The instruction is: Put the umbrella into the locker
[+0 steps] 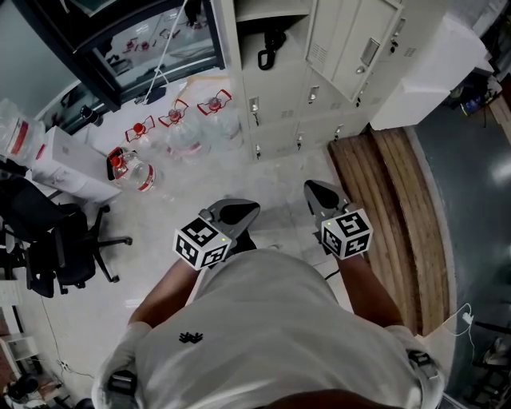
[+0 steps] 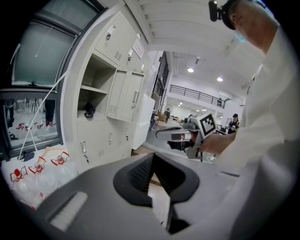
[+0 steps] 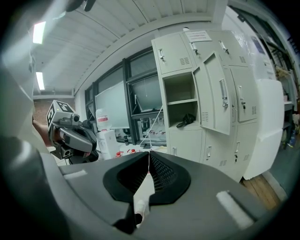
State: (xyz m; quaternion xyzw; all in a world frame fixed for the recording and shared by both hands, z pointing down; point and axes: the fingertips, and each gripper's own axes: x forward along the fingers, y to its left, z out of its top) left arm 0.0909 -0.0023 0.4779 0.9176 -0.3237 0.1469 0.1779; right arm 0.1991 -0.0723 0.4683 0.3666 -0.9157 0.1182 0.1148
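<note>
The umbrella (image 1: 271, 48), black and folded, lies on the shelf of the open locker compartment (image 1: 275, 20). It also shows in the left gripper view as the umbrella (image 2: 89, 110) and in the right gripper view as the umbrella (image 3: 186, 119). The locker door (image 3: 215, 98) stands swung open. My left gripper (image 1: 239, 209) is held in front of my body, well back from the lockers, shut with nothing in it; its tips meet in its own view as well, left gripper (image 2: 152, 155). My right gripper (image 1: 319, 192) hangs beside it, also shut and empty, right gripper (image 3: 149, 153).
Several large water bottles (image 1: 176, 132) with red handles stand on the floor left of the lockers. A black office chair (image 1: 60, 248) is at the far left. A wooden platform (image 1: 391, 208) runs along the right, and a white block (image 1: 427, 72) leans by the lockers.
</note>
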